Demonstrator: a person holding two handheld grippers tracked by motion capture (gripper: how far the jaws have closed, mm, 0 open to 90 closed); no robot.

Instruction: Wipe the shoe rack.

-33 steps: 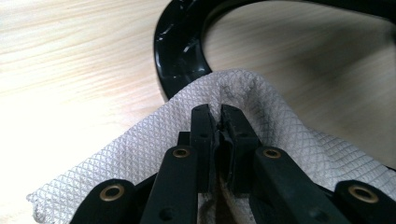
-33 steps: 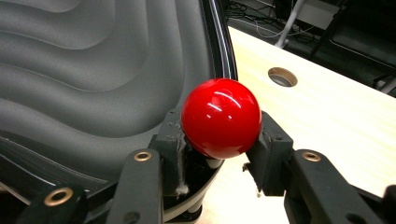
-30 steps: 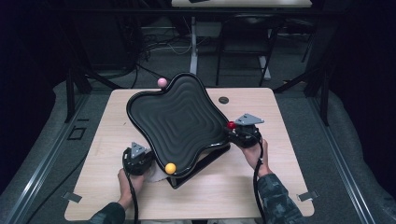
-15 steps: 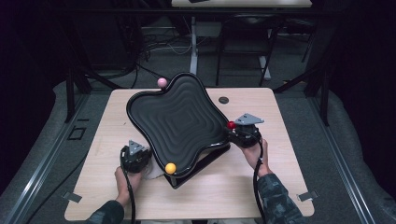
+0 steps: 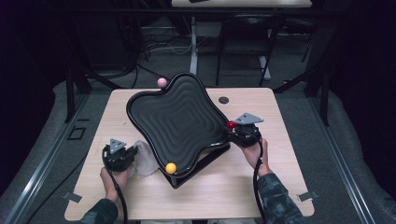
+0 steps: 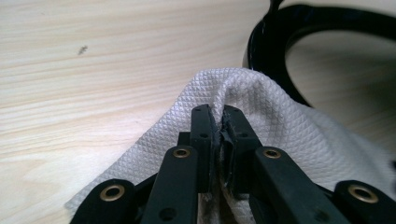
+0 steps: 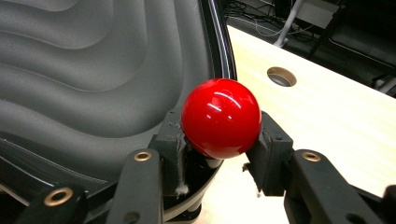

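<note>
A black wavy tray [image 5: 177,121] stands tilted on a dark base in the middle of the table. It carries a red ball [image 5: 231,124] on its right rim, an orange ball [image 5: 171,168] at its near edge and a pink ball [image 5: 162,82] at the far edge. My right gripper [image 5: 233,130] is shut on the red ball [image 7: 220,117], one jaw on each side of it. Left of the tray, my left gripper [image 5: 133,156] pinches a fold of white textured cloth [image 6: 289,126]. The cloth [image 5: 144,157] lies between that gripper and the tray's near left edge.
The light wooden table [image 5: 280,121] has a round cable hole [image 5: 223,100] behind the tray on the right. Dark floor, cables and table legs lie beyond the far edge. The tray's black rim [image 6: 271,51] curves close behind the cloth.
My left gripper has moved left, away from the tray, and the white cloth has come into sight with it. The right gripper and the red ball have stayed put.
</note>
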